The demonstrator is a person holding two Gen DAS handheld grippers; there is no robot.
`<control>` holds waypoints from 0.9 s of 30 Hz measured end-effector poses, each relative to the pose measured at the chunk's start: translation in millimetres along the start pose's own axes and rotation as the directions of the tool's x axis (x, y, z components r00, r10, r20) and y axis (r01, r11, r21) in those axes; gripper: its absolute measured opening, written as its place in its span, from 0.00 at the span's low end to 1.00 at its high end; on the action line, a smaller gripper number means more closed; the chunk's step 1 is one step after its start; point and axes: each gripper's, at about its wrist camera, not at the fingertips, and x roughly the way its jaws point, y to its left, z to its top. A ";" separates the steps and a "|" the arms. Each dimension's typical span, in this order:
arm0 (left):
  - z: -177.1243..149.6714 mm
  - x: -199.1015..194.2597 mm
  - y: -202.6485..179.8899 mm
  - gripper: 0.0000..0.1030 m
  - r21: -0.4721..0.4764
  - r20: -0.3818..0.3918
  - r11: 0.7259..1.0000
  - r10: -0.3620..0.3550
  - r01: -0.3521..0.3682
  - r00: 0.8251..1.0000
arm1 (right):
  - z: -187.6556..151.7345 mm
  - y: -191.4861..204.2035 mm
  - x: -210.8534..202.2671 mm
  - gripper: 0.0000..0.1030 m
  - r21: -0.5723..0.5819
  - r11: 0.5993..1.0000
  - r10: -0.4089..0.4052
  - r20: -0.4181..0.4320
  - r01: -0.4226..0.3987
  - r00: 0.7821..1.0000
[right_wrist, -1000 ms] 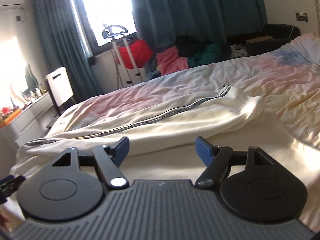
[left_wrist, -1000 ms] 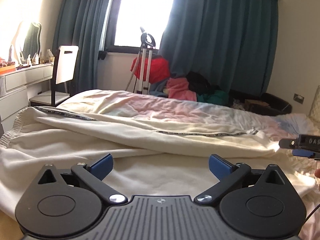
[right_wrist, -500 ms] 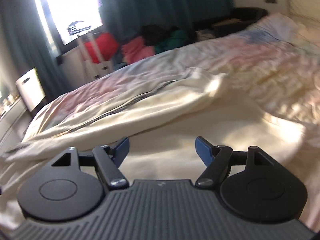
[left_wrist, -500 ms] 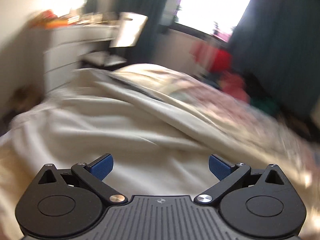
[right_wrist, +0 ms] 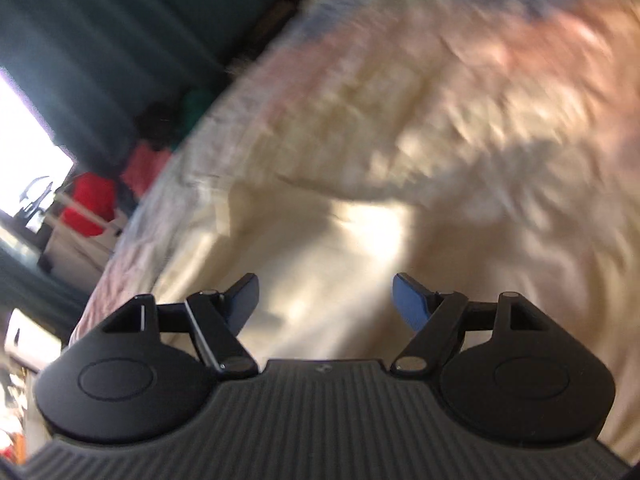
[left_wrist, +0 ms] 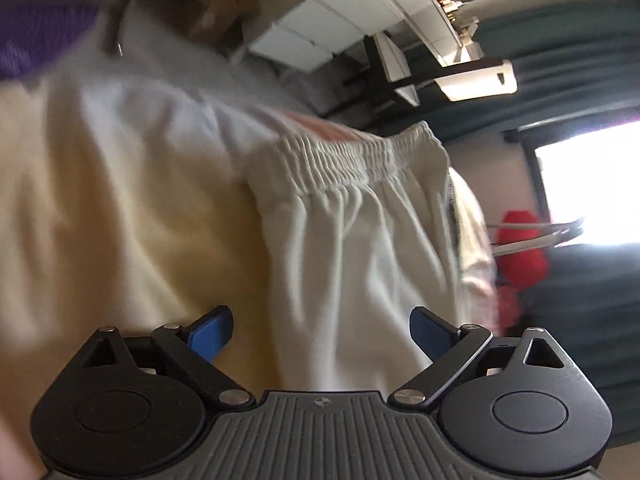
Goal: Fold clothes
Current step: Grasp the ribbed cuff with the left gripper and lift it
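Note:
Cream trousers [left_wrist: 352, 248] lie spread on the bed, their gathered elastic waistband [left_wrist: 340, 160] towards the bed's end in the rolled left wrist view. My left gripper [left_wrist: 320, 334] hovers over the cloth below the waistband; its jaws are closing, blue pads apart with cloth lying beneath them, not pinched. In the blurred right wrist view the far end of the trousers [right_wrist: 320, 240] lies on the bedcover. My right gripper [right_wrist: 324, 300] stands open just above that cream cloth, nothing pressed between its pads.
A pastel, crumpled bedcover [right_wrist: 500, 100] stretches beyond the trousers. A white dresser [left_wrist: 340, 12] and a chair [left_wrist: 400, 68] stand by the bed's end. Dark teal curtains [right_wrist: 100, 40], a bright window [left_wrist: 592, 184] and a red bundle [left_wrist: 520, 248] lie farther off.
Both grippers have rolled sideways and dropped nearer the cloth. The left one swung to the waistband end, the right one towards the trouser leg end. Both views are now tilted and blurred.

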 end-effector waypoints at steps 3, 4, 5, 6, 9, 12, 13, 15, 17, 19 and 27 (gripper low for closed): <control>2.9 9.6 -0.1 0.90 0.001 -0.019 1.000 -0.029 0.029 0.999 | 0.2 -19.0 10.5 0.74 0.157 0.987 -0.036 -0.016 0.038 0.999; 3.1 11.6 -1.2 0.85 0.007 -0.026 0.999 -0.049 0.049 0.998 | -0.7 -22.7 16.2 0.74 0.188 0.981 -0.037 -0.032 0.042 0.999; 1.8 12.3 -2.1 0.83 0.008 -0.025 0.998 -0.057 0.057 0.998 | -1.5 -26.2 22.2 0.74 0.217 0.975 -0.036 -0.049 0.046 0.998; 0.5 13.0 -3.1 0.82 0.010 -0.023 0.998 -0.065 0.065 0.998 | -2.4 -29.8 28.2 0.74 0.246 0.968 -0.035 -0.066 0.050 0.997; -3.9 14.5 -6.5 0.67 0.013 -0.021 0.998 -0.063 0.064 0.998 | -2.3 -34.4 42.1 0.74 0.302 0.952 -0.017 -0.087 0.042 0.996; -9.5 14.8 -11.7 0.55 0.009 -0.002 0.997 -0.077 0.077 0.997 | 0.0 -26.2 45.2 0.65 0.297 0.955 0.036 -0.052 -0.019 0.998; -10.0 13.9 -13.1 0.53 0.014 0.006 0.996 -0.087 0.087 0.996 | 0.1 -22.7 46.8 0.59 0.288 0.957 0.057 -0.050 -0.040 0.997; -10.7 15.4 -17.2 0.43 0.033 0.016 0.995 -0.090 0.089 0.996 | -0.3 -13.3 51.7 0.50 0.254 0.966 0.063 -0.055 -0.047 0.996; -10.3 21.0 -21.2 0.40 0.048 0.018 0.996 -0.079 0.078 0.997 | -0.3 -5.7 57.1 0.33 0.220 0.975 0.038 -0.068 -0.022 0.997; -12.5 22.4 -23.6 0.39 0.060 0.012 0.996 -0.068 0.068 0.998 | 1.2 -5.0 58.6 0.13 0.221 0.975 0.027 -0.081 -0.009 0.996; -18.7 12.0 -35.2 0.07 0.161 0.080 0.987 -0.040 0.026 0.996 | 6.7 -7.7 43.9 0.06 0.205 0.977 0.055 -0.011 -0.052 0.998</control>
